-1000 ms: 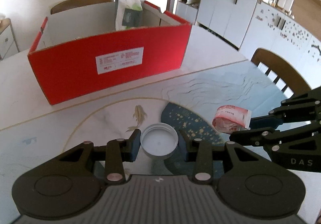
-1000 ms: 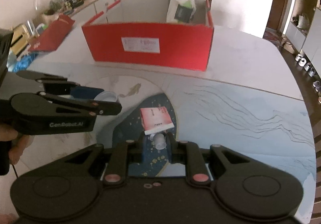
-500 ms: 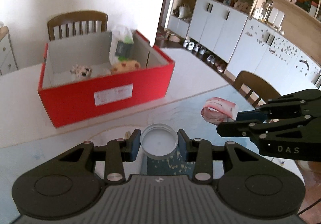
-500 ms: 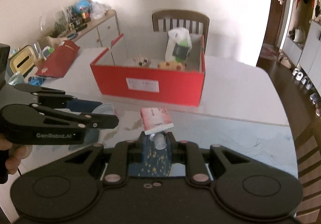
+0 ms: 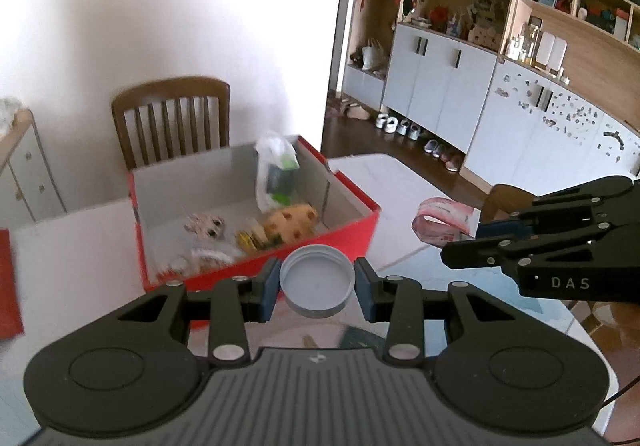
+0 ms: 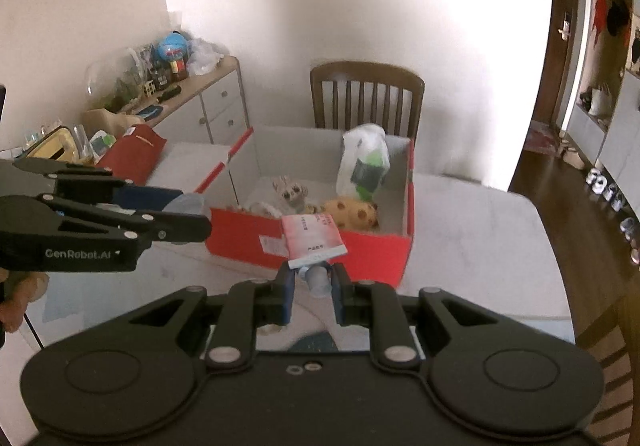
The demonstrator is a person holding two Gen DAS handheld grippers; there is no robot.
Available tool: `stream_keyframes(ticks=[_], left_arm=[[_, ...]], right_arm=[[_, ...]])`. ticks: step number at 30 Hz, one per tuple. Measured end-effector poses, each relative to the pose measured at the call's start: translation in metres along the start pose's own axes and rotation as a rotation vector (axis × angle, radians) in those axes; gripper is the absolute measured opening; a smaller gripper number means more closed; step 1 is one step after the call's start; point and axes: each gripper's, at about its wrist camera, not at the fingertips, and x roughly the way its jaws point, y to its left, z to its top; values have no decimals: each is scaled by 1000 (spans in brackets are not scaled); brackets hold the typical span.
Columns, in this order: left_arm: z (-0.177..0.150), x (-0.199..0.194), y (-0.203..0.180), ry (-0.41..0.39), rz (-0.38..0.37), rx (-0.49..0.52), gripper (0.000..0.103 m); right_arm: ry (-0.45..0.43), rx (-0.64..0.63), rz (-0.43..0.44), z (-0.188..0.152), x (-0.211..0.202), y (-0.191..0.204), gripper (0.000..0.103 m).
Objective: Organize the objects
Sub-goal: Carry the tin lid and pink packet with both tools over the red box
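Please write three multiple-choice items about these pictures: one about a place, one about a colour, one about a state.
1. Where does the yellow spotted toy lie?
A. On the chair
B. Inside the box
C. On the floor

2. What colour is the outside of the box?
A. Red
B. Green
C. Black

3. What is the state of the left gripper?
A. Open and empty
B. Shut on the white cap
C. Shut on a spoon

Answers:
1 B: the toy rests against the box's inner wall.
2 A: the box's front panel is red.
3 B: the pads press both sides of the cap.
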Motion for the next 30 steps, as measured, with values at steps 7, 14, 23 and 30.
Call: stream_keyframes(ticks=[7,14,23,30], left_arm=[[25,4,22,-13,32,29,38],[44,26,45,5,55,39,38],[48,76,81,65,88,45,38],[44,120,97,128,109,75,38]], right_arm=[[-11,-14,-1,24,16,9,18],[2,-25,-15,45,43,13,18],[45,-29,-57,59,88,17,18],[111,-20,-88,56,131,17,18]])
